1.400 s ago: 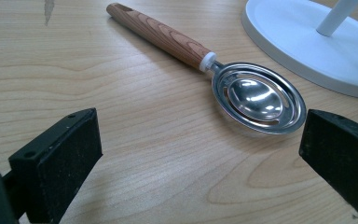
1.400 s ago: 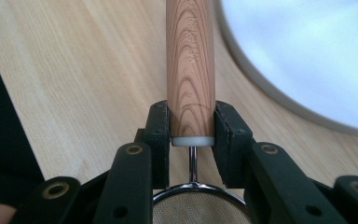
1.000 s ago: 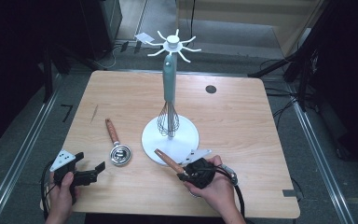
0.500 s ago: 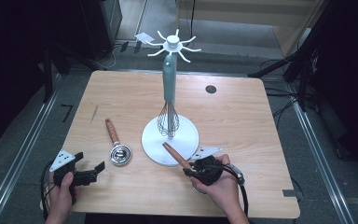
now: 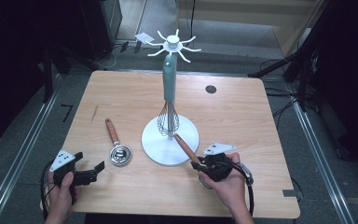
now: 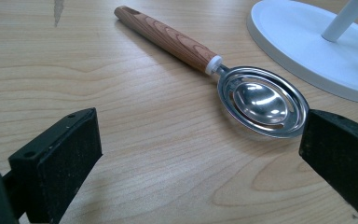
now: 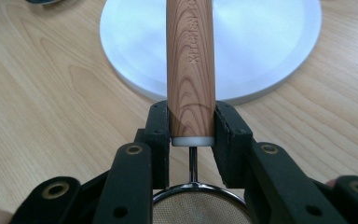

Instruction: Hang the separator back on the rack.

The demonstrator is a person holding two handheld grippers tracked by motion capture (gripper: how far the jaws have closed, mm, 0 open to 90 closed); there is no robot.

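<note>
Right gripper (image 5: 204, 164) at the near right of the counter (image 5: 242, 116), its fingers (image 7: 158, 140) clamped on the wooden handle of a small mesh strainer (image 7: 190, 70), gripping at the handle's lower end just above the white collar. From there a thin metal stem runs down to the mesh bowl, which sits close under the gripper body. In the high view the strainer handle slants up and left from the hand, its free end over the near rim of the white round base of the utensil stand (image 5: 154, 144). The stand has a white pole topped by radiating hooks; a whisk (image 5: 168, 100) with a pale teal handle hangs from it, wires just above the base. Left gripper (image 5: 93, 173) at the near left corner, fingers (image 6: 60, 158) wide apart with nothing between them, pointed toward a wood-handled egg separator (image 6: 256, 100) lying flat on the counter, just left of the stand's base. A dark round hole (image 5: 210, 88) shows in the counter's far right part.
</note>
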